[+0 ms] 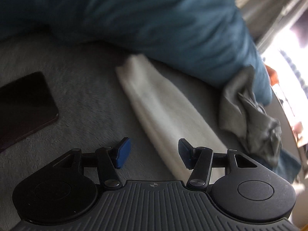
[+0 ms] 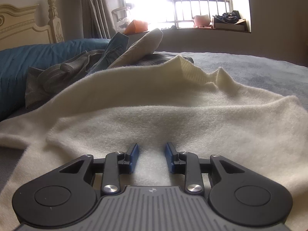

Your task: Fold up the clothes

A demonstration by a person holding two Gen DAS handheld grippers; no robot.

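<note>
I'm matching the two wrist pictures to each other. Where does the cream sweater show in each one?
Left wrist: the cream sweater appears as a long strip running from the centre down to the right finger, on the grey bedspread.
Right wrist: it fills the middle and foreground, spread out, ribbed collar upper right of centre.
Shared landmark: the blue pillow, with the crumpled grey garment beside it.

Grey bed (image 2: 250,65): sweater (image 2: 154,111), phone (image 1: 25,105).
</note>
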